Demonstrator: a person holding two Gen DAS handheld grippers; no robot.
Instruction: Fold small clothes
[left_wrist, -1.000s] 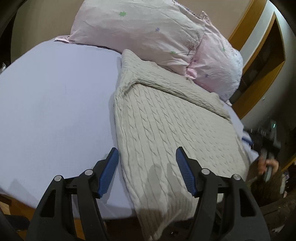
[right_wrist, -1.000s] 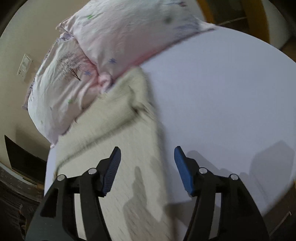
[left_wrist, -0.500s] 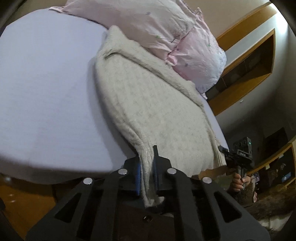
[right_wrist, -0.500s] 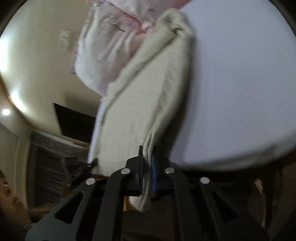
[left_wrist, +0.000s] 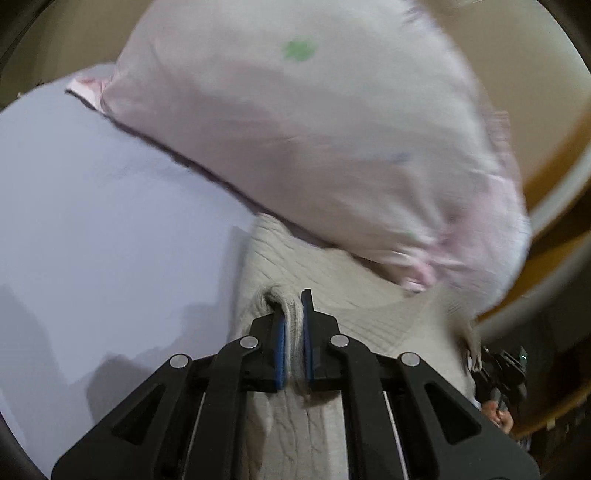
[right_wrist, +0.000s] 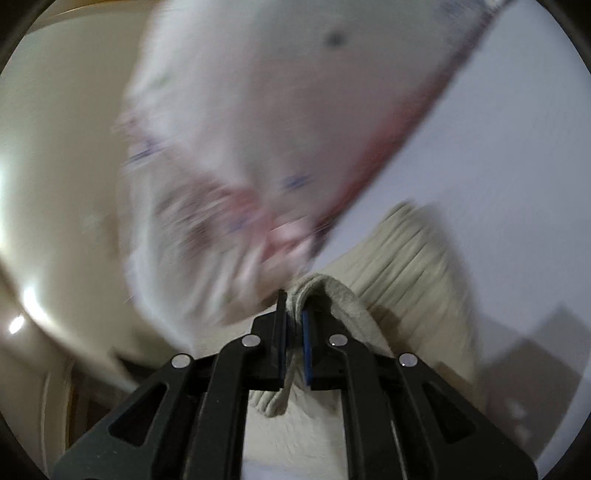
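A cream cable-knit sweater lies on the pale lilac bed sheet, its far end against the pillows. My left gripper is shut on a bunched edge of the sweater and holds it over the garment, close to the pillow. In the right wrist view my right gripper is shut on another edge of the same sweater, which drapes over its right finger. Both views are motion-blurred.
Two pale pink pillows fill the far side of the bed, also in the right wrist view. A wooden shelf unit stands to the right. A beige wall is on the left. The sheet extends right.
Both grippers closed on the sweater's near hem at the bed edge, then carried it forward over the garment toward the pillows, which now loom much closer.
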